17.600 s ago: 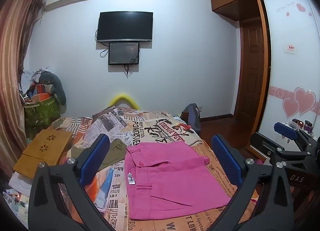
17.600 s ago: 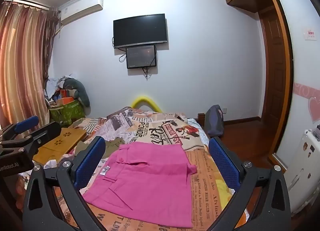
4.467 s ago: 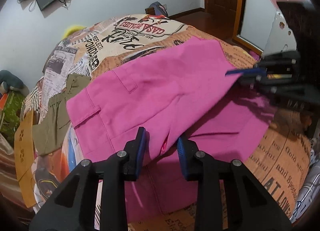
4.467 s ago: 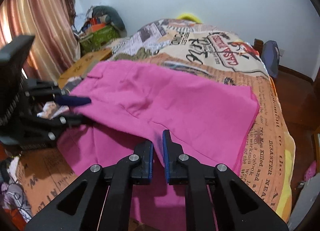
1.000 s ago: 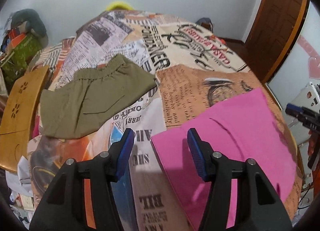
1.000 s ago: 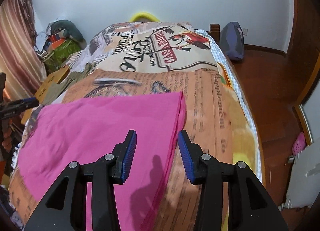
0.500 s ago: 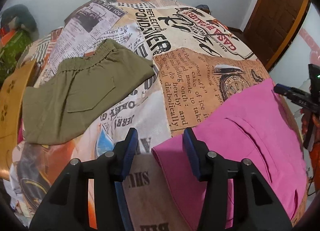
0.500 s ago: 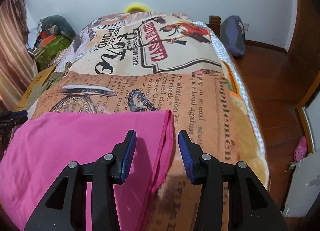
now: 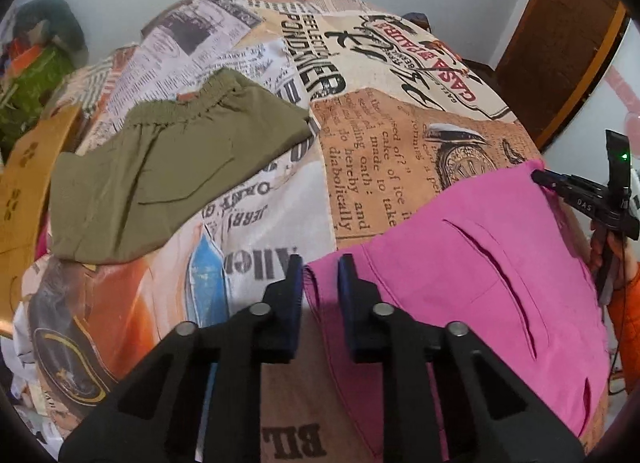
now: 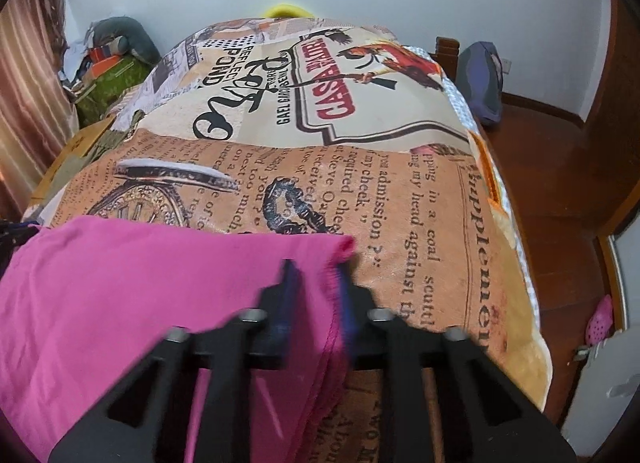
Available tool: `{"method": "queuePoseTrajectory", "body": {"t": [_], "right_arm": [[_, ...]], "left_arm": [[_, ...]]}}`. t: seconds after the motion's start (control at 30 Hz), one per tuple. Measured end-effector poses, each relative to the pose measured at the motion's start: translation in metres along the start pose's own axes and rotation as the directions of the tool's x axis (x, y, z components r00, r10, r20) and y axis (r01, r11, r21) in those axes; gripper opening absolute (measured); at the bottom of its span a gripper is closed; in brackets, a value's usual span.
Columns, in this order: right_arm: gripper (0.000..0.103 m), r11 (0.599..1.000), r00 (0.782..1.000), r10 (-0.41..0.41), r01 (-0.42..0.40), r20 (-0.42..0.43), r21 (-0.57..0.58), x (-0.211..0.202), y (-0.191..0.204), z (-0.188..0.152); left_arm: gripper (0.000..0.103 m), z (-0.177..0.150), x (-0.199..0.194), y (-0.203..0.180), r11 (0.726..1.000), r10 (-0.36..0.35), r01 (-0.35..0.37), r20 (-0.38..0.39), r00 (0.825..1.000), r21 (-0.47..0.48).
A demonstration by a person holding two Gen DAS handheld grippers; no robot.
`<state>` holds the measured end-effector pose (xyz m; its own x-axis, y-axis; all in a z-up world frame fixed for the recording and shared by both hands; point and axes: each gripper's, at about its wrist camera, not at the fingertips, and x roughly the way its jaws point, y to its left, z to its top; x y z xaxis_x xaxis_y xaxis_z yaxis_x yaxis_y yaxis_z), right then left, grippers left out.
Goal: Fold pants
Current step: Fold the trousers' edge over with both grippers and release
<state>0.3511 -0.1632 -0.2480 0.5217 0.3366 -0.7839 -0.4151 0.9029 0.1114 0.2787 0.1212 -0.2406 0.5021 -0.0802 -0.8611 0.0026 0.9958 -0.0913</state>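
Observation:
The pink pants (image 9: 460, 275) lie folded on the newspaper-print bedspread (image 9: 372, 167), near its front edge. My left gripper (image 9: 319, 275) has its blue pads narrowed around the pants' far left corner. In the right wrist view the pants (image 10: 132, 287) fill the lower left, and my right gripper (image 10: 316, 283) has its pads closing on the far right corner, motion-blurred. The right gripper also shows in the left wrist view (image 9: 538, 177) at the pants' far right corner.
Olive-green shorts (image 9: 160, 171) lie folded on the bed to the left of the pink pants. A wooden lap tray (image 9: 24, 187) sits at the bed's left edge. The wooden floor (image 10: 560, 183) and a bag (image 10: 482, 83) are to the right of the bed.
Both grippers have moved down onto the far corners of the pink pants. Their jaws have narrowed from wide open to close around the fabric edge.

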Motion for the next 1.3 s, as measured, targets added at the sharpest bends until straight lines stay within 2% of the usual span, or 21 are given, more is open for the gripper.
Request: {"method": "queuePoseTrajectory", "body": {"t": [0.2,0.3,0.37,0.47,0.57,0.67,0.73,0.77,0.83,0.93,1.03,1.13,1.23,1.3], "right_arm": [[0.003,0.998,0.997,-0.056,0.057,0.044,-0.032,-0.003,0.001,0.003],[0.002,0.993,0.994,-0.105,0.107,0.042,-0.050,0.000,0.001,0.003],[0.002,0.994,0.995,-0.100,0.101,0.020,-0.041,0.006,-0.002,0.004],[0.002,0.995,0.996,-0.091,0.091,0.009,-0.037,0.002,-0.001,0.006],[0.005,0.999,0.999,-0.052,0.052,0.001,0.005,-0.008,-0.001,0.010],[0.014,1.000,0.999,-0.025,0.025,0.038,0.006,-0.024,0.010,0.015],[0.029,1.000,0.997,0.017,-0.015,0.069,-0.022,-0.035,0.026,0.019],[0.032,0.999,0.996,0.035,-0.032,0.084,-0.041,-0.040,0.034,0.021],[0.039,0.993,0.991,0.085,-0.076,0.100,-0.089,-0.044,0.053,0.025],[0.040,0.982,0.988,0.129,-0.116,0.080,-0.146,-0.033,0.078,0.029],[0.040,0.977,0.988,0.155,-0.153,0.002,-0.151,-0.005,0.090,0.026],[0.040,0.977,0.984,0.156,-0.166,-0.084,-0.130,0.021,0.088,0.017],[0.040,0.980,0.984,0.159,-0.167,-0.080,-0.105,0.025,0.076,0.009],[0.040,0.986,0.987,0.143,-0.148,-0.071,-0.081,0.021,0.066,0.008]], "left_arm": [[0.012,0.003,-0.010,-0.006,0.999,0.035,-0.037,0.047,0.998,0.035],[0.011,0.004,-0.016,-0.007,0.994,0.095,-0.100,0.085,0.992,0.051],[0.011,0.003,-0.010,-0.004,0.987,0.147,-0.151,0.080,0.986,0.057],[0.013,0.003,0.001,0.002,0.989,0.133,-0.134,0.026,0.991,0.061],[0.017,0.008,-0.009,0.002,0.988,0.135,-0.137,0.036,0.990,0.076],[0.021,0.015,-0.027,0.000,0.988,0.137,-0.142,0.077,0.988,0.065],[0.022,0.020,-0.038,-0.006,0.990,0.116,-0.123,0.104,0.988,0.066],[0.023,0.023,-0.043,-0.010,0.992,0.096,-0.104,0.115,0.989,0.070],[0.035,0.027,-0.049,-0.022,0.996,0.039,-0.049,0.126,0.991,0.080],[0.041,0.029,-0.041,-0.039,0.995,-0.021,0.012,0.100,0.995,0.095],[0.041,0.024,-0.018,-0.053,0.992,-0.011,0.006,0.044,0.999,0.128],[0.041,0.018,0.003,-0.053,0.993,-0.022,0.024,-0.020,1.000,0.116],[0.041,0.014,0.007,-0.046,0.994,-0.062,0.065,-0.029,0.998,0.086],[0.041,0.014,0.004,-0.043,0.994,-0.056,0.058,-0.021,0.998,0.090]]}}
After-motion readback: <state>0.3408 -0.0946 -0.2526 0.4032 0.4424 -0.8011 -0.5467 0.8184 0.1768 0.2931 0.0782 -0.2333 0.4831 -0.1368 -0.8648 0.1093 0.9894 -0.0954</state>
